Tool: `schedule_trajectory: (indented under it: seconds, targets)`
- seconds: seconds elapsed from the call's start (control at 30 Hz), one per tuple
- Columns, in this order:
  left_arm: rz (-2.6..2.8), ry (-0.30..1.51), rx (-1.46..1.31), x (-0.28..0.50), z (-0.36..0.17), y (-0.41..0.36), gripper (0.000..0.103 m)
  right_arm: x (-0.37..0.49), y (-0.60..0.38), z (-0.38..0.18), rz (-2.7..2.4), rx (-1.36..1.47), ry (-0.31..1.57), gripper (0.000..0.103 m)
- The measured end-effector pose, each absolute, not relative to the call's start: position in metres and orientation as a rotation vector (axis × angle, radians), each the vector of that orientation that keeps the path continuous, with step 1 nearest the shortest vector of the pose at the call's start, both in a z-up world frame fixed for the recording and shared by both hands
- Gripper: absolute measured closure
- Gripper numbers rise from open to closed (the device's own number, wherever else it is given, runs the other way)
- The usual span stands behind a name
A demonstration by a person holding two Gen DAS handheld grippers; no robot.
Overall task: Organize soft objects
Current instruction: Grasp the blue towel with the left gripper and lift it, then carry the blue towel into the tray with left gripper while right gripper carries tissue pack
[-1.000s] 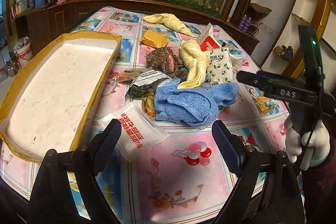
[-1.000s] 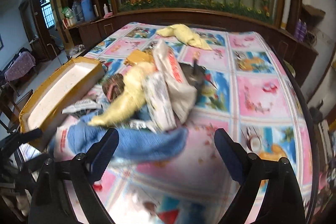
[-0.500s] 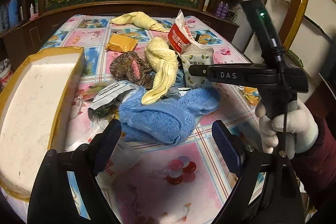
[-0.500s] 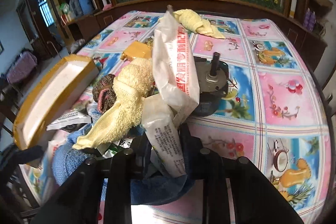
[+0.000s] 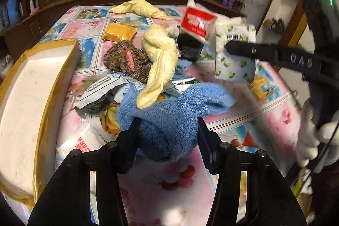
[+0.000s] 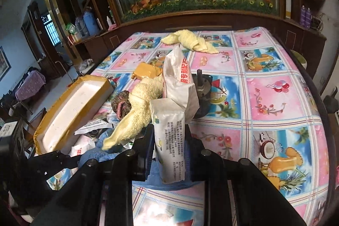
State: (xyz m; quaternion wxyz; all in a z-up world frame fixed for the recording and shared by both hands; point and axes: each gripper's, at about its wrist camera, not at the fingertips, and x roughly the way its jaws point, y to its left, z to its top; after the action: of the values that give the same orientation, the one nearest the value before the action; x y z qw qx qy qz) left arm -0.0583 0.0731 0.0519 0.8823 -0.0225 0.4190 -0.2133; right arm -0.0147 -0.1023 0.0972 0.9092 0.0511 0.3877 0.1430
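Note:
A blue towel (image 5: 175, 107) lies bunched at the near end of the pile. My left gripper (image 5: 167, 126) is closing, and both pads press into the towel's fold. My right gripper (image 6: 168, 132) is shut on a white lemon-print tissue pack (image 6: 169, 147), held upright off the table. The left wrist view shows the same pack (image 5: 235, 60) with a right finger (image 5: 243, 49) across it. A yellow towel (image 5: 161, 50) drapes over the pile beside a brown knitted piece (image 5: 127, 58). A second yellow towel (image 6: 190, 41) lies at the far side.
An open foam box (image 5: 25, 99) with tan tape stands on the left. A white bag with a red label (image 6: 180, 82) leans against the held pack. An orange packet (image 5: 119, 33), grey wrappers (image 5: 99, 88) and a dark metal motor (image 6: 203, 86) lie around the pile. A gloved hand (image 5: 313, 137) is at right.
My left gripper moved forward over the blue towel and its jaws narrowed onto it. My right gripper shut on the tissue pack and raised it from the pile.

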Motion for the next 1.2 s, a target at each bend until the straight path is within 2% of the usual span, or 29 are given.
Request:
schedule_trajectory:
  seconds: [0.2, 0.3, 0.43, 0.47, 0.6, 0.9, 1.07, 1.1, 1.2]
  targets:
    - [-0.527, 0.76, -0.224, -0.092, 0.098, 0.111, 0.052, -0.036, -0.105, 0.125, 0.295, 0.116, 0.73, 0.083]
    - [-0.537, 0.704, -0.292, -0.105, 0.12, 0.132, 0.052, -0.046, -0.102, 0.136, 0.312, 0.11, 0.703, 0.091]
    - [-0.524, 0.662, -0.33, -0.118, 0.138, 0.151, 0.052, -0.044, -0.098, 0.132, 0.318, 0.091, 0.742, 0.09]
    - [-0.521, 0.655, -0.33, -0.123, 0.141, 0.154, 0.052, -0.042, -0.104, 0.126, 0.318, 0.121, 0.753, 0.089]
    - [-0.515, 0.622, -0.331, -0.14, 0.149, 0.166, 0.052, -0.036, -0.133, 0.097, 0.24, 0.166, 0.828, 0.067]
    - [-0.509, 0.621, -0.367, -0.146, 0.142, 0.18, 0.052, -0.033, -0.164, 0.039, 0.144, 0.233, 1.012, 0.059]
    - [-0.499, 0.647, -0.365, -0.139, 0.135, 0.18, 0.052, -0.025, -0.155, 0.025, 0.102, 0.305, 1.041, 0.052]
    - [-0.5, 0.647, -0.367, -0.139, 0.134, 0.181, 0.052, -0.023, -0.152, 0.023, 0.098, 0.308, 1.045, 0.046]
    - [-0.49, 0.652, -0.373, -0.137, 0.131, 0.183, 0.052, -0.025, -0.135, 0.023, 0.07, 0.222, 1.022, 0.045]
